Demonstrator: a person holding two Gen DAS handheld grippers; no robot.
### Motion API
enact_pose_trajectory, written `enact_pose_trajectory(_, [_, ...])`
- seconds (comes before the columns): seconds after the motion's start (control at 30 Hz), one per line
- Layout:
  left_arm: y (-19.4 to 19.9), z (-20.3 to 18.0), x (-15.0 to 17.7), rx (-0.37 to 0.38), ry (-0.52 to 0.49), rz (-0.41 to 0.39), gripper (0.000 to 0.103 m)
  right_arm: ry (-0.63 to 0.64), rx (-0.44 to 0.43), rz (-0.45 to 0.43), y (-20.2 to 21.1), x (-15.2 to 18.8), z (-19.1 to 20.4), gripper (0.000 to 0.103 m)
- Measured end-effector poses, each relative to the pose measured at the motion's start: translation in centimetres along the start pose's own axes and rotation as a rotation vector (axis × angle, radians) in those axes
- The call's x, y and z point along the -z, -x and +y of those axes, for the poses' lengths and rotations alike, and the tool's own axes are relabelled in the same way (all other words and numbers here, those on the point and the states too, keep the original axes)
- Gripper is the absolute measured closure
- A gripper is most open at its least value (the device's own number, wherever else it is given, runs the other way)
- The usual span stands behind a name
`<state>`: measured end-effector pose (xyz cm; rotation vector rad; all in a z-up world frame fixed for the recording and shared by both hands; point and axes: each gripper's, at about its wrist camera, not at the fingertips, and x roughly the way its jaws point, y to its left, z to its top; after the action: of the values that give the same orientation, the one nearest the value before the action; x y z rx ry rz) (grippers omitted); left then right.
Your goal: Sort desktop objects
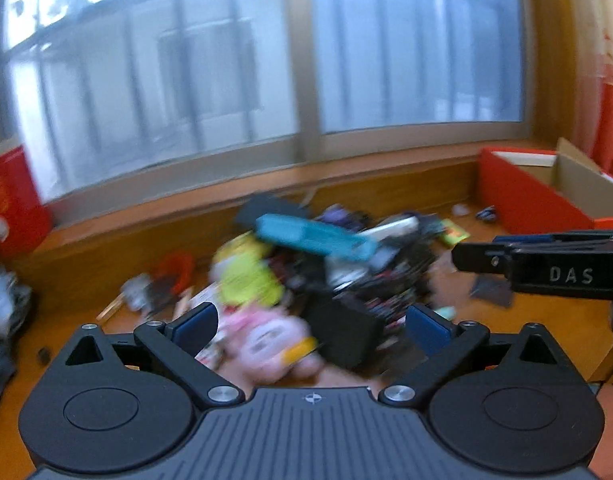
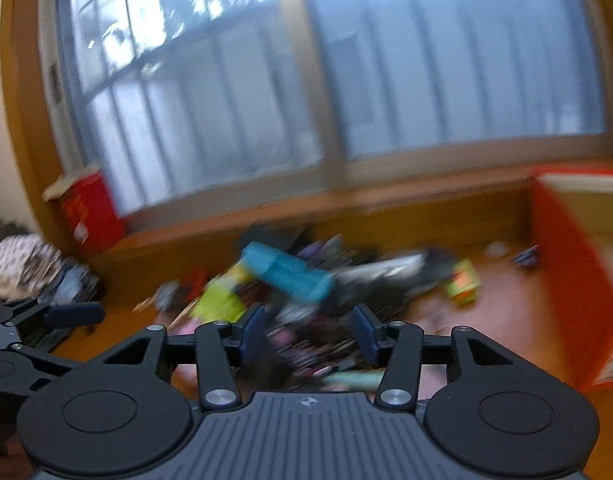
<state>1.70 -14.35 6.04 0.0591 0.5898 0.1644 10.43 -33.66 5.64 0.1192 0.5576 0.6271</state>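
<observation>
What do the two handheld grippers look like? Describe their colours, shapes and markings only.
Both the left gripper and the right gripper are matte black, with a ribbed grey centre plate bearing a small crosshair mark, two round disc housings, silver pivot screws and dark blue finger pads. The left view shows white "DAS" lettering on the right gripper's side. No cables or sleeves show.

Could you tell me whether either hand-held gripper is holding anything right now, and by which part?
Nothing is held: the left hand-held gripper and right hand-held gripper are both open and empty above the pile.

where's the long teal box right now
In both wrist views the long teal box lies tilted atop the central clutter pile, above the yellow-green item, left of the red cardboard box.
</observation>
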Motion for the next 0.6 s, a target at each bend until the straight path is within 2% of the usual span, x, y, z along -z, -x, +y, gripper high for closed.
enact_pose_trajectory(0.2, [-0.9,5.8,2.1,-0.099,0.078,0.068,0.001,0.072,-0.099,0.095,-4.1,0.6,6.5,0.05])
enact_pose_trajectory(0.3, [-1.5,8.2,3.1,-0.146,0.078,0.115,0.001,0.08,-0.144,0.143,-6.4,0.8,8.7,0.05])
enact_pose_trajectory(0.4, [-2.2,10.3,4.3,-0.189,0.091,0.148,0.001,0.116,-0.151,0.17,-8.8,1.1,10.5,0.05])
enact_pose_trajectory(0.5, [-3.2,12.2,5.3,-0.156,0.124,0.19,0.001,0.145,-0.129,0.197,-10.8,1.5,12.1,0.05])
enact_pose_trajectory(0.6, [-4.3,13.9,5.7,-0.106,0.089,0.192,0.001,0.15,-0.083,0.211,-12.3,1.9,13.1,0.047])
